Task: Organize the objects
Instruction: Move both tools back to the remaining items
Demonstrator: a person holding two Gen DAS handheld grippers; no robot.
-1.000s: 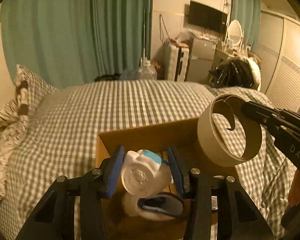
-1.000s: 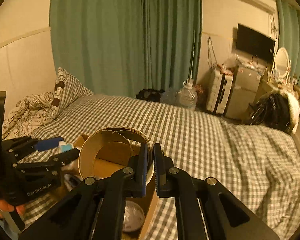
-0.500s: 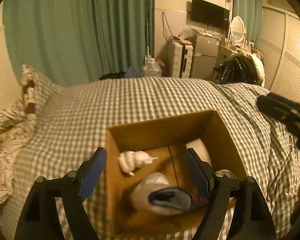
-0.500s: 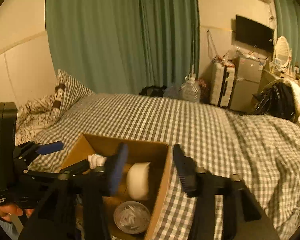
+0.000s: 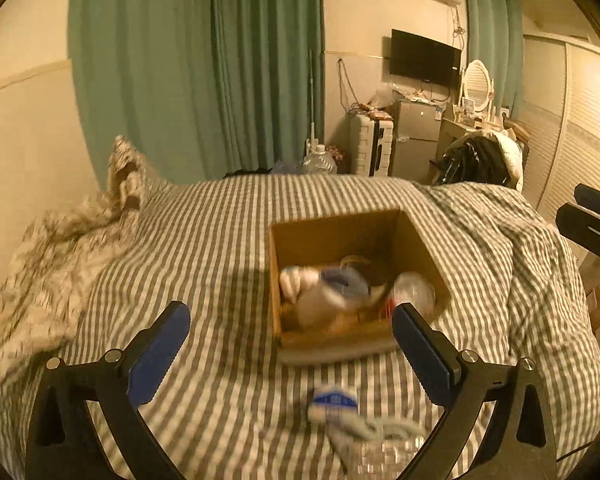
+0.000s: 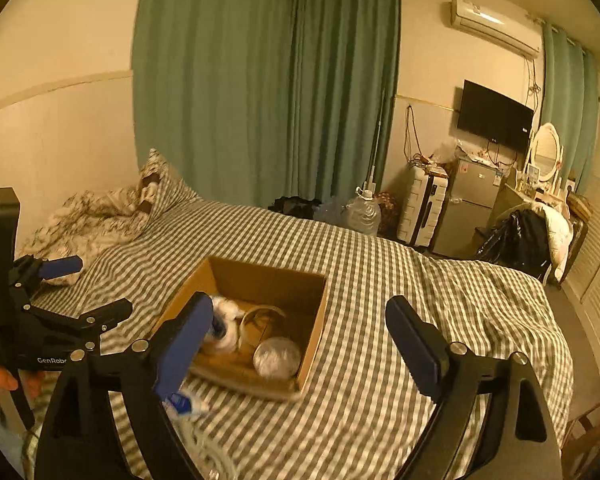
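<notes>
A: Already boxed: roll and white items inside cardboard box (image 6: 260, 292) on bed (image 6: 400, 320). Fingers?

B: Just opened wide, both left gripper (image 5: 290, 354) and right gripper (image 6: 300, 344), nothing held. Left outside: sock (image 5: 340, 408) on bed.

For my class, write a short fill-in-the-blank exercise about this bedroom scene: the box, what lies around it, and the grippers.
1. The cardboard box sits on a bed with a ____ patterned cover.
2. The jaws of the left gripper and the right gripper both stand ____, with nothing between them.
3. The white and blue sock lies ____ the box, on the bed cover.
4. The curtains behind the bed are ____.

Missing words: checked; open; outside; green
</notes>
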